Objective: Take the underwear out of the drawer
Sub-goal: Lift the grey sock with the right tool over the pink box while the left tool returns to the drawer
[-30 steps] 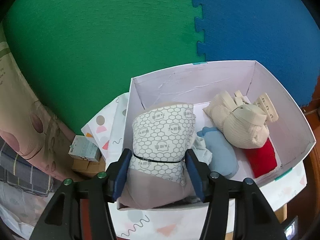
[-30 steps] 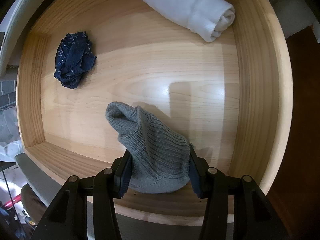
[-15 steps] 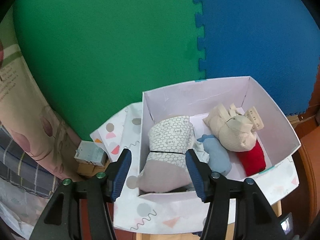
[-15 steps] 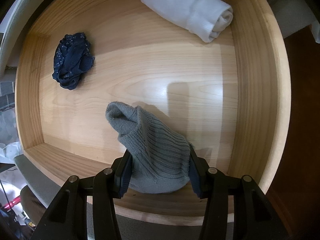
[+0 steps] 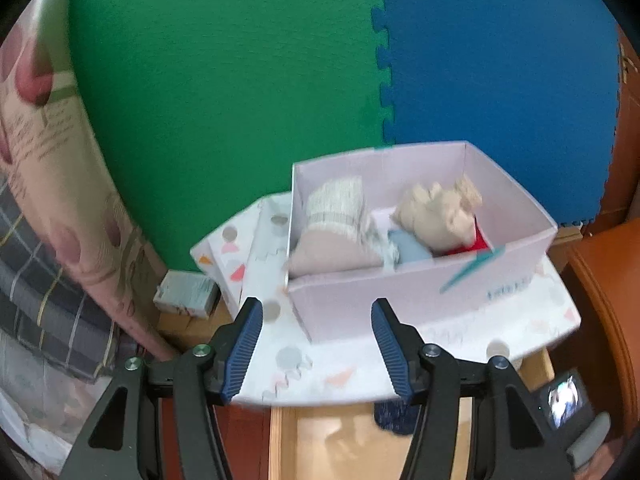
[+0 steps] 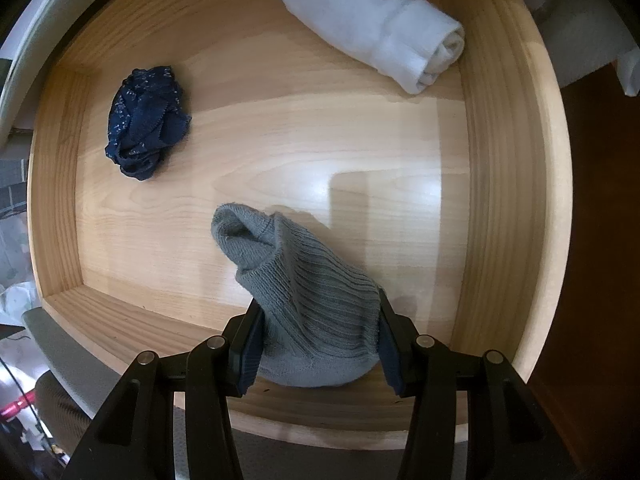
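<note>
- The right gripper [image 6: 318,346] points steeply down into the wooden drawer [image 6: 508,184], and its fingers [image 6: 250,350] pinch a grey ribbed knit roll [image 6: 308,300] from both sides; the roll's near end sits between the pads and its far end rests on the drawer floor.
- I judge this roll to be in mid-pickup: gripped, but not yet clear of the drawer.
- Further out in the drawer, a crumpled dark blue piece [image 6: 146,122] lies at the far left and a rolled white piece [image 6: 384,40] at the far right, both well apart from the grey one and from each other.
- The left gripper [image 5: 316,346] hangs with its fingers [image 5: 244,344] spread and nothing between them.
- Beyond those fingers stands a white cardboard box [image 5: 400,304] on a patterned white surface [image 5: 360,372], against a green and blue foam mat [image 5: 240,80].
- The box holds a folded white-patterned bundle [image 5: 336,208] at its left, a cream one [image 5: 436,212] at its right, with a pale blue piece [image 5: 408,250] and a red piece [image 5: 476,242] low between and behind them; the view is blurred, so finer detail is unclear.
- Under the left gripper, a strip of the drawer shows, with a bit of dark blue cloth at its edge.
- Judged progress: several pieces are already in the box, one is in the grip, and two are left in the drawer, so the task looks past halfway.
</note>
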{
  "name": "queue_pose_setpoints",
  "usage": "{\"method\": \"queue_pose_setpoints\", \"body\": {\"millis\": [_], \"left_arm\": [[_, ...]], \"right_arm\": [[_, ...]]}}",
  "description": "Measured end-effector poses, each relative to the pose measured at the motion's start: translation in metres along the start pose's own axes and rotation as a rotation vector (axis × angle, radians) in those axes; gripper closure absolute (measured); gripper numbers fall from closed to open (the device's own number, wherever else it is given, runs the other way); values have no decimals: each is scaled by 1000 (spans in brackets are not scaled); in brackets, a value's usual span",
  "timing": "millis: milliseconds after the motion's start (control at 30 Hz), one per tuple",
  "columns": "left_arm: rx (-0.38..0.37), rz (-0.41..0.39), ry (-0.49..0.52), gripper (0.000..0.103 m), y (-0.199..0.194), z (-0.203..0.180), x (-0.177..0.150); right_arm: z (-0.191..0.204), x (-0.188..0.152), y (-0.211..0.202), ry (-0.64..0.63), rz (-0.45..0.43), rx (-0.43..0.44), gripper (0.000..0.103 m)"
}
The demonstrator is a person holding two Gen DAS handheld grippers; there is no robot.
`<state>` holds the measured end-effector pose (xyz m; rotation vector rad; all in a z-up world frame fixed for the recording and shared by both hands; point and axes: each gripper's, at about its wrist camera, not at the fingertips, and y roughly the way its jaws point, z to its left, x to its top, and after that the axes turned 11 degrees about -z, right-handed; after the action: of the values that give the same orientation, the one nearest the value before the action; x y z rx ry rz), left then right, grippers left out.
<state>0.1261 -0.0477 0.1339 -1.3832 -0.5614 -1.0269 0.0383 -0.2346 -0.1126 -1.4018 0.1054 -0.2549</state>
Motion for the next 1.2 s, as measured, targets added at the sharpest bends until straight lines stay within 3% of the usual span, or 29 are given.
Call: {"method": "queue_pose_setpoints", "body": {"millis": [367, 567, 967, 1200], "left_arm": [[62, 119, 3, 43, 0, -2, -99], [72, 183, -15, 43, 8, -7, -136], [78, 211, -115, 43, 16, 9, -159], [98, 204, -89, 43, 16, 7, -160]], "right_arm": [[3, 0, -18, -21, -68, -6, 56], [5, -2, -32, -27, -129, 7, 56], [-2, 3, -65, -34, -290, 42, 56], [2, -4, -87, -73, -359, 35, 56]]}}
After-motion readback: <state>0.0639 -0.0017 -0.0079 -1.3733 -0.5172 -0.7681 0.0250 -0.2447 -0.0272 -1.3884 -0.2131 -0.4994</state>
